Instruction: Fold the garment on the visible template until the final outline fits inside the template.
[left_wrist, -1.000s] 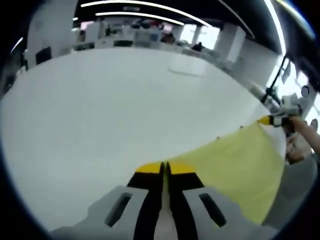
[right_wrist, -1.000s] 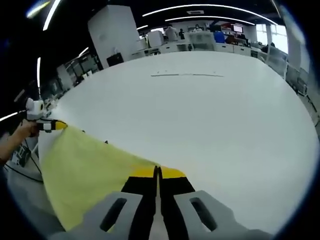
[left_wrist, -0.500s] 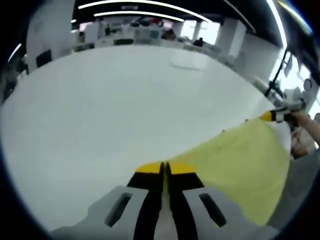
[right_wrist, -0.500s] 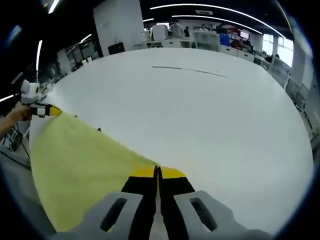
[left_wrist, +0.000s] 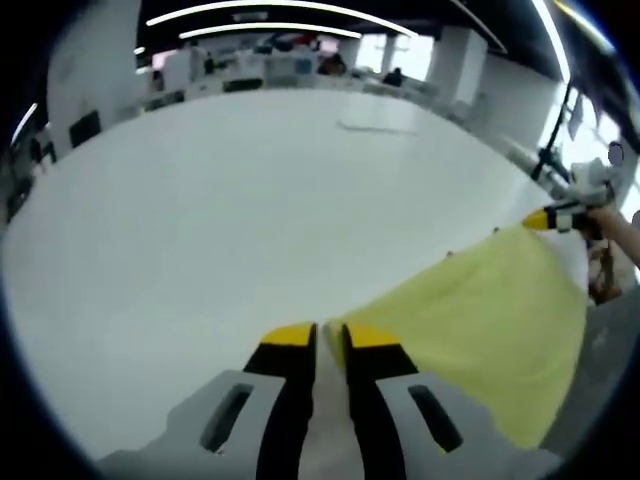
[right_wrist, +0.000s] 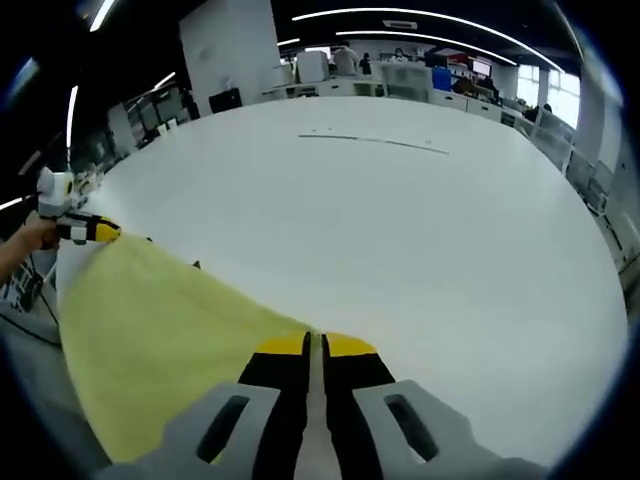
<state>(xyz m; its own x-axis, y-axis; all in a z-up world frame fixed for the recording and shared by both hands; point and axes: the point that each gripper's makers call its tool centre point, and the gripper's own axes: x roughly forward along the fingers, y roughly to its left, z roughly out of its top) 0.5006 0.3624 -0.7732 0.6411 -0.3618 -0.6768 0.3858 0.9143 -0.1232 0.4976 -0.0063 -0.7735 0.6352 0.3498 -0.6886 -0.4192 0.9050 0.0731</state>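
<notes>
A pale yellow garment (left_wrist: 480, 320) lies stretched flat over the near edge of a large white table (left_wrist: 230, 210). My left gripper (left_wrist: 330, 333) is at one corner of it, its yellow-tipped jaws parted by a narrow gap with the cloth edge at their tips. My right gripper (right_wrist: 315, 343) pinches the opposite corner of the garment (right_wrist: 160, 330), jaws almost together. Each gripper also shows in the other's view, at the far cloth corner: the right gripper (left_wrist: 556, 215) and the left gripper (right_wrist: 88, 230). A thin dark template line (right_wrist: 372, 142) runs across the far part of the table.
A person's hand (right_wrist: 22, 245) holds the left gripper at the table edge. Desks, monitors and people (right_wrist: 400, 75) stand beyond the far edge of the table. A white pillar (right_wrist: 228, 55) rises at the back left. The table edge lies under the garment.
My left gripper's jaws have parted from tightly closed to a visible gap. The right jaws have eased apart only slightly. The garment has stayed stretched between the two corners.
</notes>
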